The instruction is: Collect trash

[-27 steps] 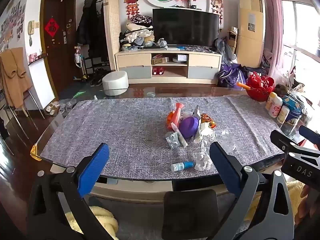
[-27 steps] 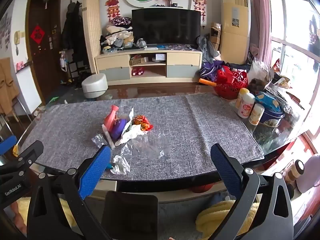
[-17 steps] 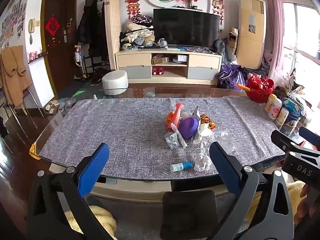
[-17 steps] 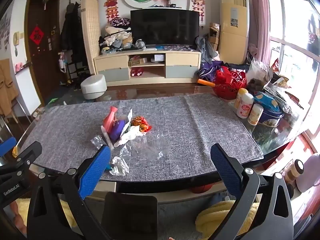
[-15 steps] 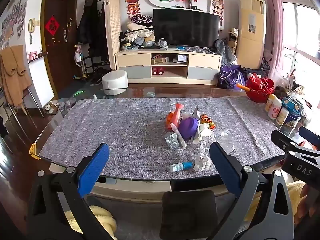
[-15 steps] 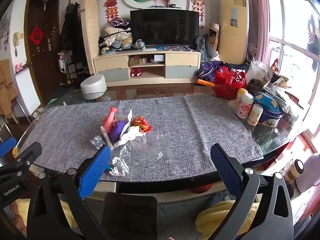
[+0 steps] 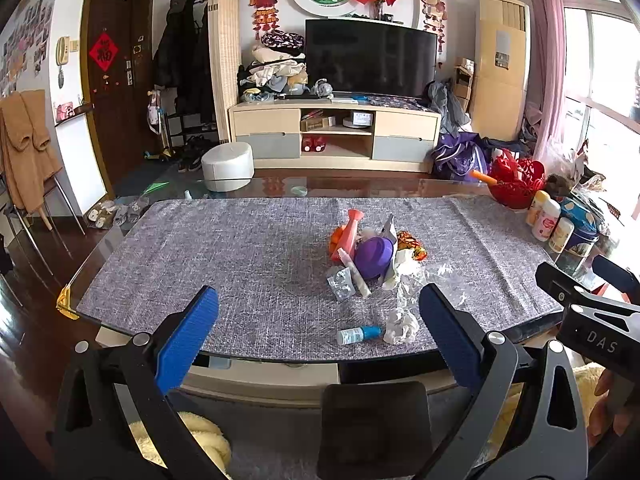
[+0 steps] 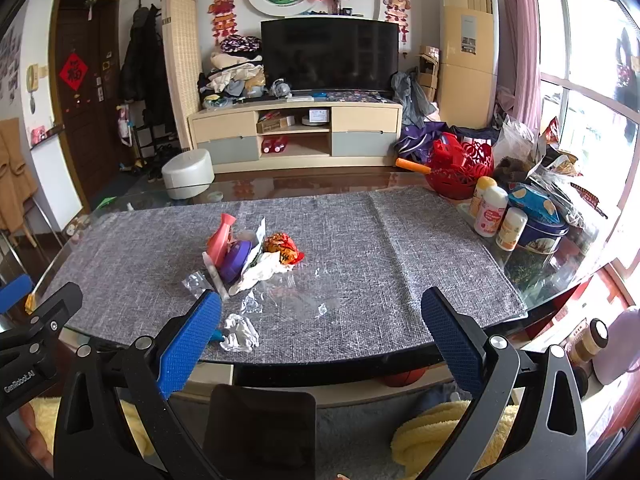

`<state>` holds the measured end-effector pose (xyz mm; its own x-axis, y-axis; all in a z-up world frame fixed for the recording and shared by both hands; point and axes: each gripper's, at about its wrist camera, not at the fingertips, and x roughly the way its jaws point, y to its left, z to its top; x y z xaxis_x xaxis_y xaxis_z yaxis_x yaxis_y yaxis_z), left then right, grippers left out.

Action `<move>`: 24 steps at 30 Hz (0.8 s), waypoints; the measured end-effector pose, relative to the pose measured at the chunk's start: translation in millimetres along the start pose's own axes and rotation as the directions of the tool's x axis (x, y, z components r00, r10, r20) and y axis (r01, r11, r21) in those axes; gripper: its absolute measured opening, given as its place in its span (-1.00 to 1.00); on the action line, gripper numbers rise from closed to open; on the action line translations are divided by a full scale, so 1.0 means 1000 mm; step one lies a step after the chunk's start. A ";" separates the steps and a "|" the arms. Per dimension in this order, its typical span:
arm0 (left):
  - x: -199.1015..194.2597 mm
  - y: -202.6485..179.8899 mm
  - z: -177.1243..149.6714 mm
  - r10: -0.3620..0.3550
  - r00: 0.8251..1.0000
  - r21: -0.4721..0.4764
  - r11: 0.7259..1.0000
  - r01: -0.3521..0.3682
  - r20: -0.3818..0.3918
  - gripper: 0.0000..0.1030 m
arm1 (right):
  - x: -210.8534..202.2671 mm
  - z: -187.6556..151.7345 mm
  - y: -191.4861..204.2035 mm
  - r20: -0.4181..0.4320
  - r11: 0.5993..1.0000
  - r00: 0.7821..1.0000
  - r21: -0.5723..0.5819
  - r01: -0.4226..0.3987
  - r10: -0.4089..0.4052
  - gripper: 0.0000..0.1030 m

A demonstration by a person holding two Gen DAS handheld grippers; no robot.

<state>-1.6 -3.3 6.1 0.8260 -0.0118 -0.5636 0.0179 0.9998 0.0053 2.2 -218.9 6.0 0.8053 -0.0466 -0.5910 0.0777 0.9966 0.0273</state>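
The left gripper (image 7: 318,334) and the right gripper (image 8: 320,336) both hang before the bench (image 7: 224,256) with fingers spread wide, holding nothing. The trash pile (image 7: 370,250) lies on the grey cloth (image 8: 400,248), at about 1 o'clock from the left gripper and 11 o'clock from the right.

Left claw (image 7: 318,332), right claw (image 8: 320,332), both agape

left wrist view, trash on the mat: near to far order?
Small blue-capped clear bottle and crumpled white paper ball → clear square wrapper → purple round plastic lid → pink plastic bottle.
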 end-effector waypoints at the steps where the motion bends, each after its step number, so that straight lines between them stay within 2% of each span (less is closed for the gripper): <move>1: 0.000 0.000 0.000 0.000 1.000 -0.001 1.000 0.000 0.001 0.84 | 0.000 0.000 0.000 0.002 1.000 1.000 0.000 0.000 0.000 0.94; 24: -0.006 -0.003 0.005 -0.009 1.000 -0.004 1.000 0.009 0.010 0.84 | -0.003 0.002 -0.003 0.004 1.000 1.000 0.011 -0.002 0.002 0.94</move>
<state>-3.8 -6.1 13.7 0.8313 -0.0204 -0.5554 0.0227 0.9997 -0.0028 0.8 -221.5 9.2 0.8075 -0.0447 -0.5881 0.0824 0.9959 0.0374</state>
